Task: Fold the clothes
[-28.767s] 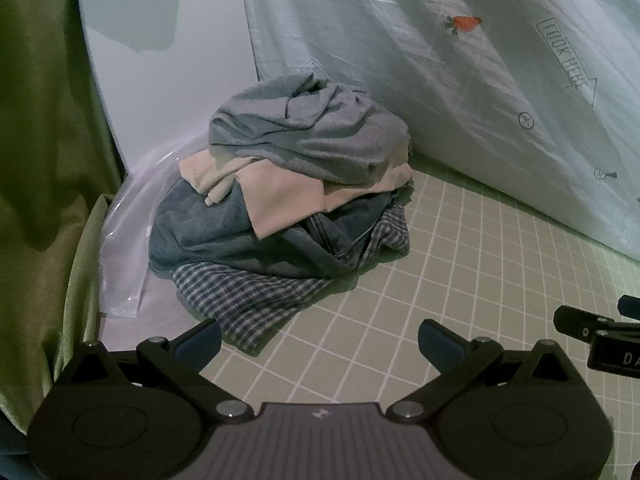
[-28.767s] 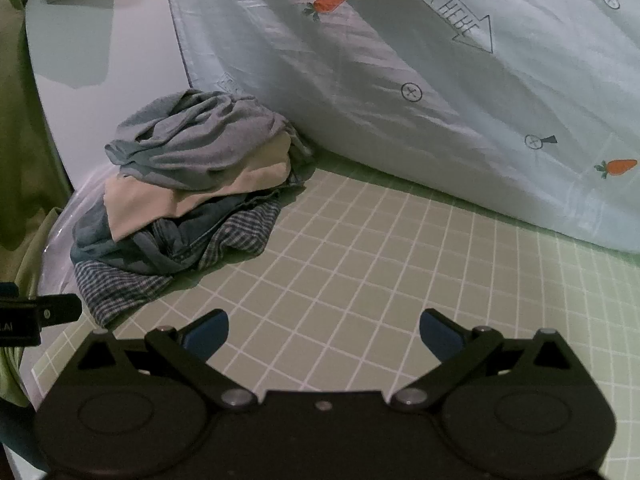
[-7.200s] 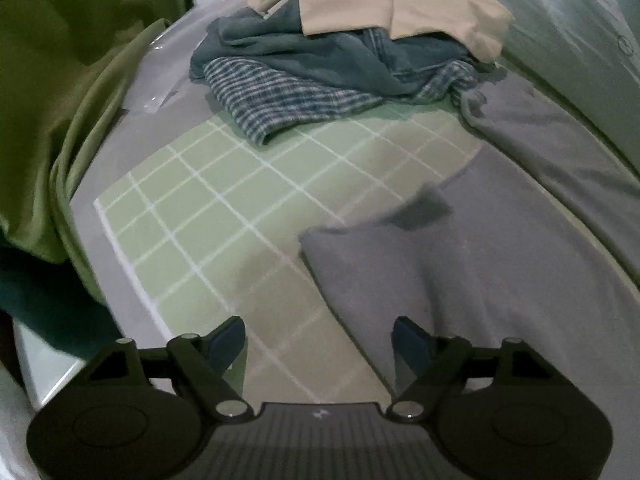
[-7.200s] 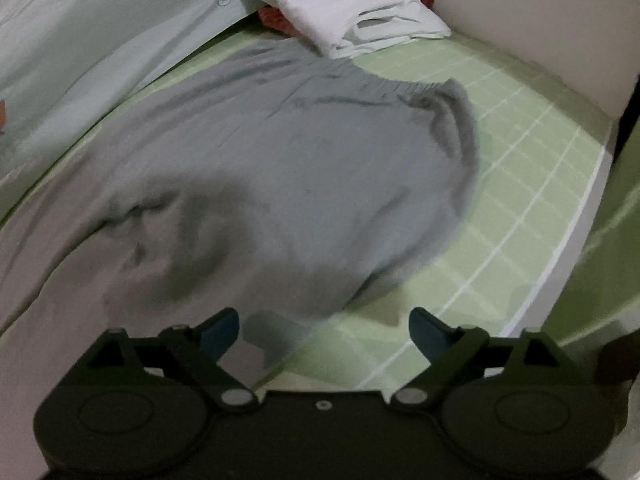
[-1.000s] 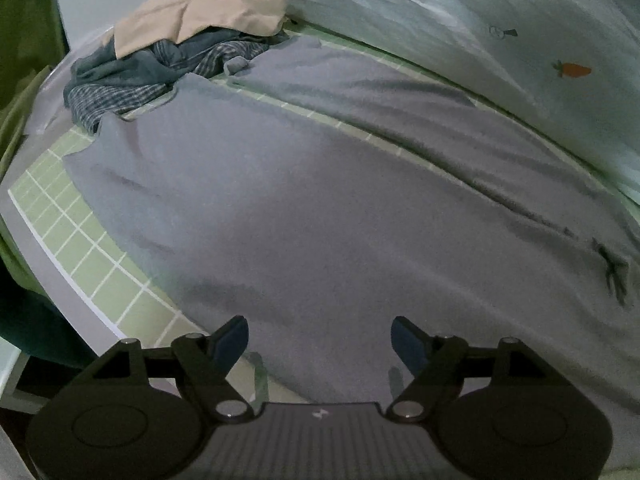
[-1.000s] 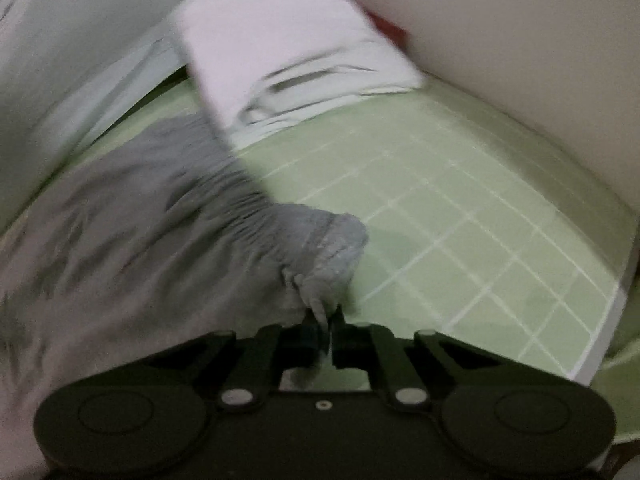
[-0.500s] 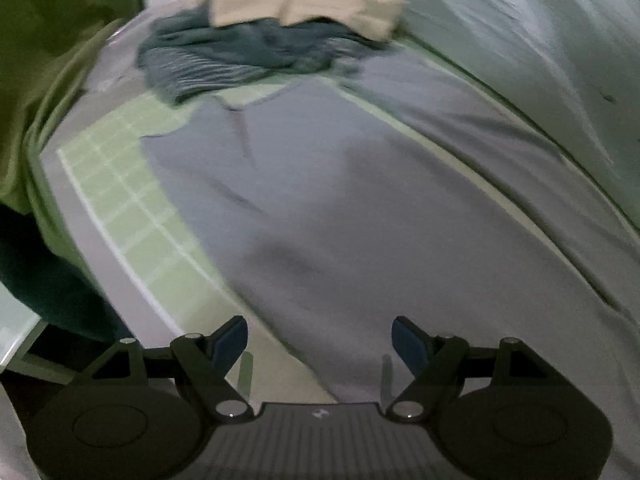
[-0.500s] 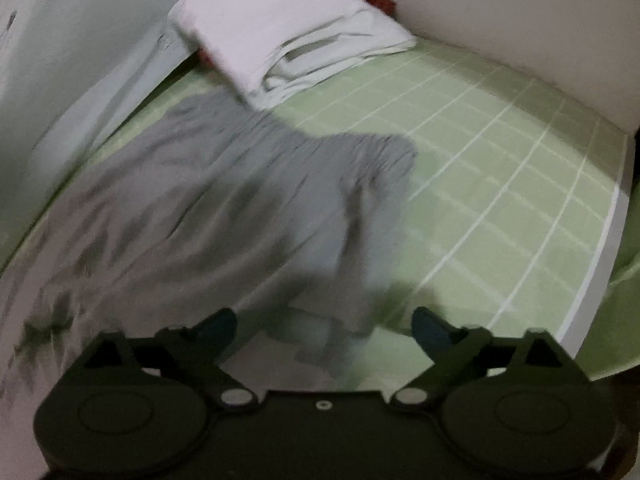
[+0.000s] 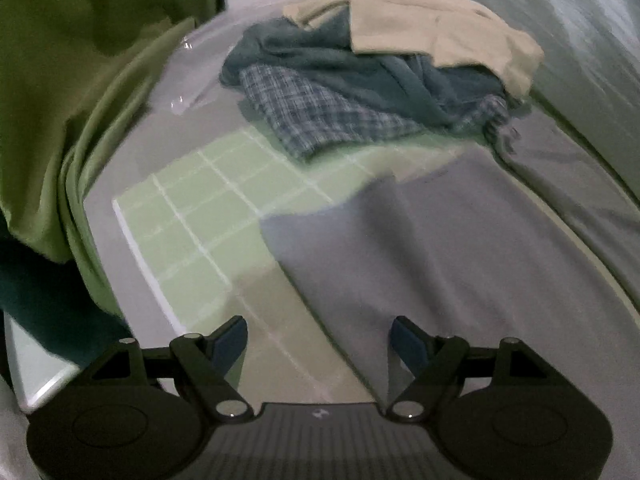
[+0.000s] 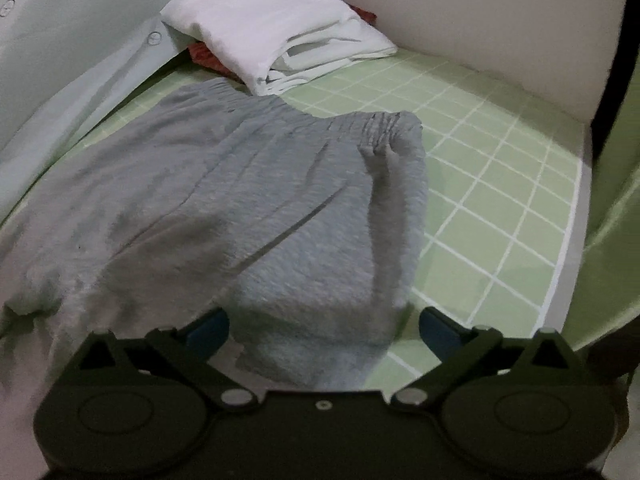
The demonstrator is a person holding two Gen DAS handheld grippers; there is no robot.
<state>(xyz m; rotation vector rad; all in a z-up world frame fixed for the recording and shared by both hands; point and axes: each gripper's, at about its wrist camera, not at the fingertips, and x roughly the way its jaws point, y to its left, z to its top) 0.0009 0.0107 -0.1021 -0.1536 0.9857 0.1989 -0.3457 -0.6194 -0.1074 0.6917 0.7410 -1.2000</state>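
The grey trousers [image 10: 224,200] lie spread on the green grid mat [image 10: 500,168]; the right gripper [image 10: 324,332] has fingers opening wide, nothing pinched; the left gripper [image 9: 319,340] hangs spread above a trouser hem, probably; unfolded clothes pile [image 9: 360,80] lies far.

Both views are fisheye, looking forward and steeply down along each gripper's two fingers, close above the green grid mat [image 9: 192,216]. The left wrist view faces the mat's corner, with the pile of clothes [image 9: 360,80] at upper centre and a green curtain [image 9: 80,80] on the left. The right wrist view faces the opposite end, with folded white cloth [image 10: 272,28] at the top. Both share the grey garment [image 9: 460,260] [image 10: 240,208] and the mat.
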